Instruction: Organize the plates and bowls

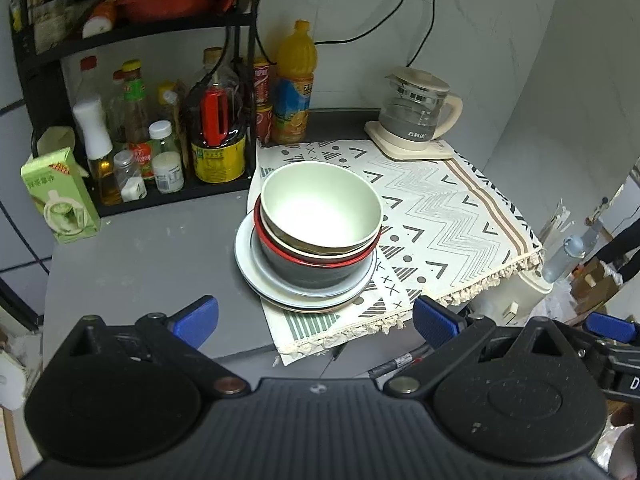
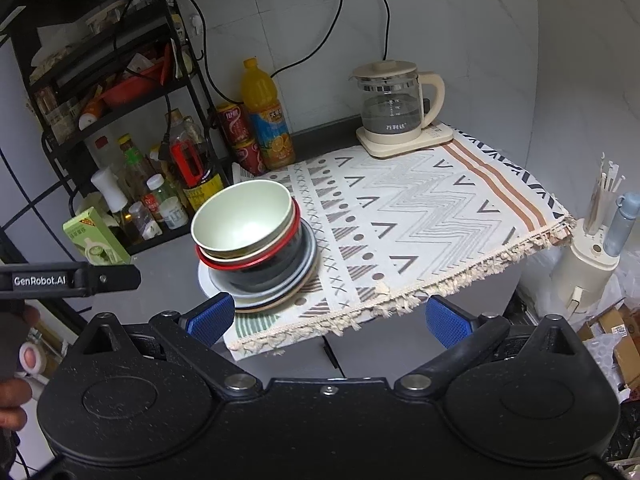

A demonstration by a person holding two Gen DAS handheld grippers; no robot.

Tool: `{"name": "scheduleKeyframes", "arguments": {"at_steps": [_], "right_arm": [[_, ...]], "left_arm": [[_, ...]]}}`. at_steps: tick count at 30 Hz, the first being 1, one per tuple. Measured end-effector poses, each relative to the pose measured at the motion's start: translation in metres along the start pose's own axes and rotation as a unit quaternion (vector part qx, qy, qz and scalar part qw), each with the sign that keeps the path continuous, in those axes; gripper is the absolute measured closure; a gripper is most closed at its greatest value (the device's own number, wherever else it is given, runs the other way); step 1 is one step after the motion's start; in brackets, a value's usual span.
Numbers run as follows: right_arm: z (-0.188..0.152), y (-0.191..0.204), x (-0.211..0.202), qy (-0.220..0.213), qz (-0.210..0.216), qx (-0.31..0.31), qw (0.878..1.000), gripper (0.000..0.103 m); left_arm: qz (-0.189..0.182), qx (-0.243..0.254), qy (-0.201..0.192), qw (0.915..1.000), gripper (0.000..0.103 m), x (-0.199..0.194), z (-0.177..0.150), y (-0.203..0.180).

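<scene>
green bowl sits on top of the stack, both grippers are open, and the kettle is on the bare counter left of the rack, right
Not quite. The kettle stands on the patterned cloth at the back right, as the right wrist view shows. The green bowl does top the stack, and the left gripper and right gripper are both open.

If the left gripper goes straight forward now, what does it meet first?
Probably the stack of plates and bowls. The left gripper, open and empty, points at it over the patterned cloth; the lowest plate's near rim likely comes first, though depth is unclear.
</scene>
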State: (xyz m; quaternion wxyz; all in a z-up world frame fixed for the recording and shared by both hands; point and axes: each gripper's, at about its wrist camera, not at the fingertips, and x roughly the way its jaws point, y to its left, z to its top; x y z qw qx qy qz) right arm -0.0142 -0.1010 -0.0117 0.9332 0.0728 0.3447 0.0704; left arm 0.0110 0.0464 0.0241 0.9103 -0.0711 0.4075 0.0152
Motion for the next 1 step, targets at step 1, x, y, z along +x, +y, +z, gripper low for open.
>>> {"name": "scheduleKeyframes", "arguments": {"at_steps": [1], "right_arm": [[-0.0011, -0.0019, 0.0001, 0.001, -0.002, 0.001, 1.000, 0.000]], "left_arm": [[-0.002, 0.000, 0.002, 1.0000, 0.001, 0.0021, 0.0000, -0.0009]]}}
